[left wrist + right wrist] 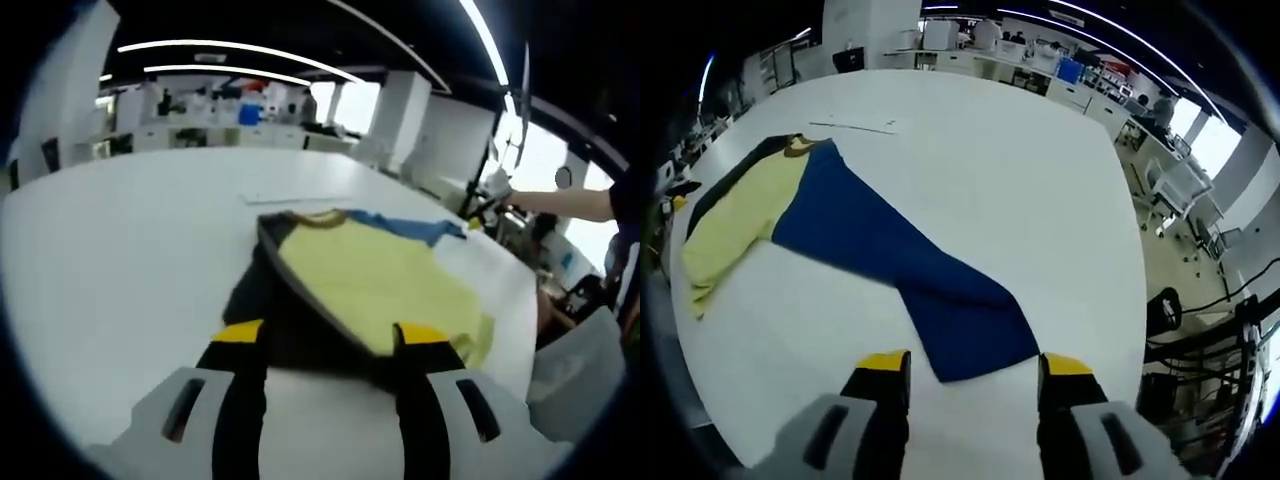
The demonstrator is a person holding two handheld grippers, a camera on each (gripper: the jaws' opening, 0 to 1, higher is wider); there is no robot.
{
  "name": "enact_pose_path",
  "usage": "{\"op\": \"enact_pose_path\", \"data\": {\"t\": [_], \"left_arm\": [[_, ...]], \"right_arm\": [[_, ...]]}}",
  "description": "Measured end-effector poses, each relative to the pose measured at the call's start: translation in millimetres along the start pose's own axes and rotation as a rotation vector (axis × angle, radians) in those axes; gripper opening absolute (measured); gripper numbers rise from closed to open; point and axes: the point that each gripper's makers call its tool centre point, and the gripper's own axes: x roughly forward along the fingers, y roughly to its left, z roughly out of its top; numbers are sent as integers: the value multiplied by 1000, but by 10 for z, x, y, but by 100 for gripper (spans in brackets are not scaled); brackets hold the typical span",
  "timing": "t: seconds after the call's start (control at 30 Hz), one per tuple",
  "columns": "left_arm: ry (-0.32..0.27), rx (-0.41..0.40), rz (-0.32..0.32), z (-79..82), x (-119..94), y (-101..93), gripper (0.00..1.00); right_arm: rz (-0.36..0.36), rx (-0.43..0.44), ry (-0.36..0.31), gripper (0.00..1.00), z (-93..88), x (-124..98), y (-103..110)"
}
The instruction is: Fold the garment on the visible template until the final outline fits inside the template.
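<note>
Item: garment [890, 265] — yellow body, long blue sleeve, dark panel along one edge. It lies flat on the white table [990, 140], the sleeve stretched out toward your right gripper [974, 385]. In the left gripper view the yellow body [375, 285] sits just ahead of your left gripper [325, 350].

Tools: both pairs of jaws stand spread, nothing between them. The right hovers near the sleeve's free end; the left is at the garment's dark near edge, perhaps touching it — the view is too foreshortened to say.

Template: a faint pale outline [855, 126] shows on the table beyond the collar; it may be the template's edge, but you cannot be sure from here.

Step in hand, as judged: take the sleeve end and carry it back over the yellow body. Pinch one layer only, low and close to the corner, and lift before you draw across so the cloth does not drag.

Surroundings: desks and shelving [1040, 70] well apart; the table's edge [1130, 300] lies near the sleeve end. Nothing stands on the table in your path.
</note>
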Motion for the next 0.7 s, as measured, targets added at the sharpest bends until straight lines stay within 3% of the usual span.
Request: {"op": "enact_pose_path", "data": {"t": [0.1, 0.27, 0.33, 0.7], "left_arm": [[1, -2, 2, -20, -9, -6, 47], [3, -9, 6, -44, -19, 2, 47], [3, -12, 10, -47, -31, 21, 47], [8, -16, 24, -67, -51, 57, 47]], "right_arm": [[41, -49, -4, 40, 2, 0, 174], [54, -107, 33, 32, -107, 67, 235], [57, -121, 35, 30, -60, -3, 368], [70, -100, 46, 25, -125, 104, 361]]}}
